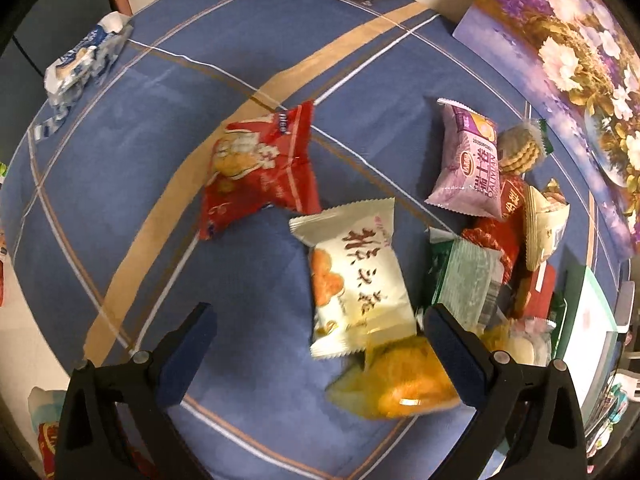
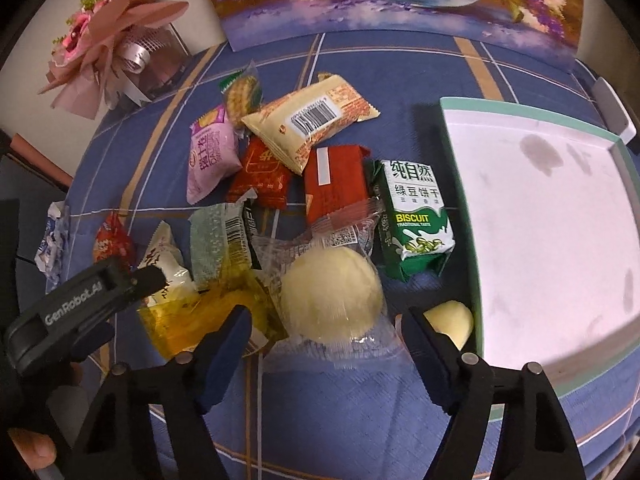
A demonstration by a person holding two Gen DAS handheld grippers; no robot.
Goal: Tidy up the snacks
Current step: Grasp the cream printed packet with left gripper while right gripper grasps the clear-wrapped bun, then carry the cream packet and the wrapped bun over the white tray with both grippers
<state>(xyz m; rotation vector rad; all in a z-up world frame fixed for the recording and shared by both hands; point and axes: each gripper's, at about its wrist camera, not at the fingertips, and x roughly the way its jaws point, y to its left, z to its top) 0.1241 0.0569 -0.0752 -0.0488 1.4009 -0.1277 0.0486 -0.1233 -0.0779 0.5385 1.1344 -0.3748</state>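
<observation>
Snacks lie heaped on a blue checked cloth [image 1: 120, 160]. Left gripper [image 1: 320, 336] hangs released above the heap, jaws wide apart; a cream packet [image 1: 356, 276] lies between them and a blurred yellow packet [image 1: 396, 384] touches the inner face of its right finger. Beyond sit a red packet [image 1: 256, 168] and a purple packet [image 1: 468, 160], with a round biscuit pack [image 1: 520, 148] just behind the purple one. A blue-white wrapper [image 1: 84, 60] lies well apart at the cloth's far left edge.

Right gripper [image 2: 326, 344] is likewise released, its jaws flanking a pale round bun [image 2: 332, 292] in clear wrap; whether they touch the wrap I cannot tell. Close around the bun crowd the yellow packet, a green-grey packet [image 2: 216, 240], a red pack [image 2: 336, 184] and a green biscuit box [image 2: 416, 220]. A tray [image 2: 460, 184] with white floor lies just right of the box, a second pale bun [image 2: 450, 320] against its near wall. A floral picture [image 2: 400, 0] and a pink bouquet [image 2: 116, 40] stand at the back.
</observation>
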